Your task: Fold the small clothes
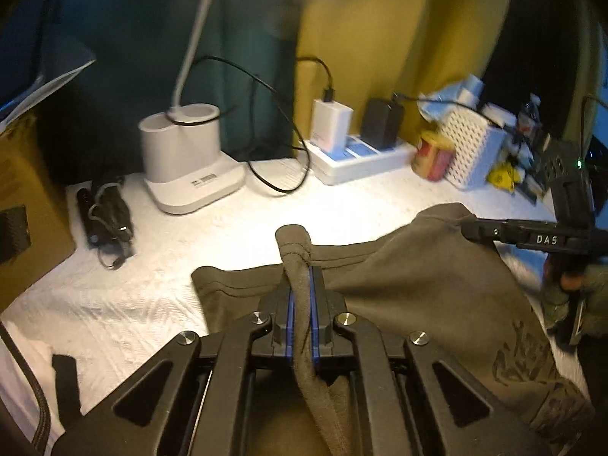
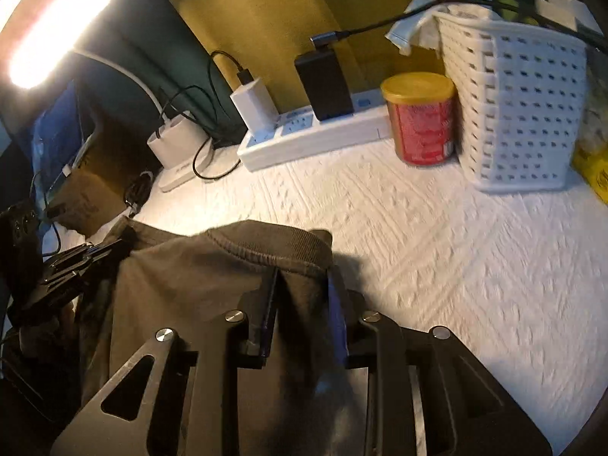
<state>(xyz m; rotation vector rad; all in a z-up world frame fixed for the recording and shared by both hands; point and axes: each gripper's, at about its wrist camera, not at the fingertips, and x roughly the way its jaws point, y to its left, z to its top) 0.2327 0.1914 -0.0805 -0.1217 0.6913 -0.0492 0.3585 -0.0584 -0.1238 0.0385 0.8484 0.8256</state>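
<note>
Left gripper [image 1: 300, 292]: clamped tight on a bunched hem of the shirt [image 1: 437, 285], fabric squeezed into a thin rope between the blue pads.
Right gripper [image 2: 302, 292]: jaws partly closed around the ribbed collar edge; cloth fills the gap, and the pads look to be pressing it, though blur makes that hard to be sure of.
Shirt: dark olive, lifted at two points above the white cover [image 2: 437, 247], its far part lying on the cover and the rest sagging between and below the grippers.
Step in hand: I'd judge a carry-over fold, both edges raised together.
Doing it well: keep both hands level and apart so the span stays taut; lay the lifted edge flat rather than dropping it, and let go only once the cloth rests.
Axis: long axis seems to run from one gripper to the other, across the cover; collar at the right gripper's end.
Watch: power strip [image 2: 311, 133], can [image 2: 421, 121] and basket [image 2: 520, 114] stand near the far edge.
</note>
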